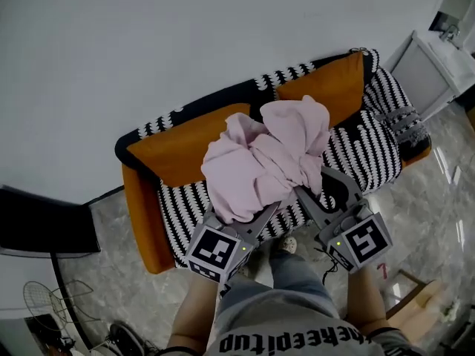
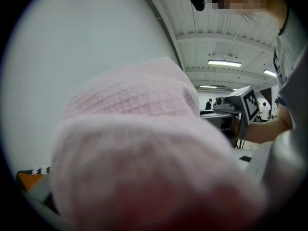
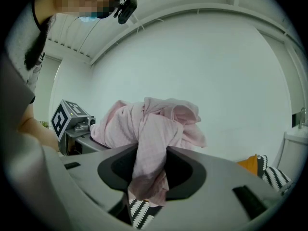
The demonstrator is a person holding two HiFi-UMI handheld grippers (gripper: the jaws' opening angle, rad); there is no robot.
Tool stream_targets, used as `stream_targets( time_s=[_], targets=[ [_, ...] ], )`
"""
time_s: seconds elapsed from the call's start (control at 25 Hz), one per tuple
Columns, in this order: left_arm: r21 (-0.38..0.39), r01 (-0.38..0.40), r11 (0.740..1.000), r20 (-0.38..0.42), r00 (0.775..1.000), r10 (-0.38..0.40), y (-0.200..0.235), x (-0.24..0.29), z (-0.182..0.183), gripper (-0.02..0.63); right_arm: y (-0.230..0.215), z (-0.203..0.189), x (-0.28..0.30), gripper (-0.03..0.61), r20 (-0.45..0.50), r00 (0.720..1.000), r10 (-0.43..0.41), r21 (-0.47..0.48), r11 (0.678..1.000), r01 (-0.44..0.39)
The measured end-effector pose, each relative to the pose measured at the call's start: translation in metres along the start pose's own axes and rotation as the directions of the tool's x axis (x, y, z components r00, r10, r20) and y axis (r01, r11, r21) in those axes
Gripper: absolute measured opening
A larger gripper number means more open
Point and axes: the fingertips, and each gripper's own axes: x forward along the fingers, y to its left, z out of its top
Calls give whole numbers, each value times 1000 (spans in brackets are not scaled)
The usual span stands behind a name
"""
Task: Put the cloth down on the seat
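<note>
A crumpled pink cloth hangs in the air above the sofa's seat, which is covered in a black-and-white striped throw. My left gripper reaches into the cloth's lower edge from the left and holds it. In the left gripper view the cloth fills the frame and hides the jaws. My right gripper is shut on a fold of the cloth, which passes between its jaws. The left gripper's marker cube shows beside the bundle.
Orange back cushions line the sofa against a white wall. A white cabinet stands at the right end and a dark screen at the left. The person's legs and a shoe are close to the seat's front edge.
</note>
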Motion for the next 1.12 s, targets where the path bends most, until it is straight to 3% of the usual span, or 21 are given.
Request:
stream_targets(
  time_s=[0.52, 1.12],
  targets=[
    [-91, -129, 987, -39, 991, 126, 38, 20, -30, 295, -16, -28, 52, 169, -66, 986, 152, 17, 988, -151],
    [-173, -164, 971, -115, 983, 145, 64, 40, -84, 296, -22, -83, 93, 169, -163, 960, 228, 70, 973, -219]
  ],
)
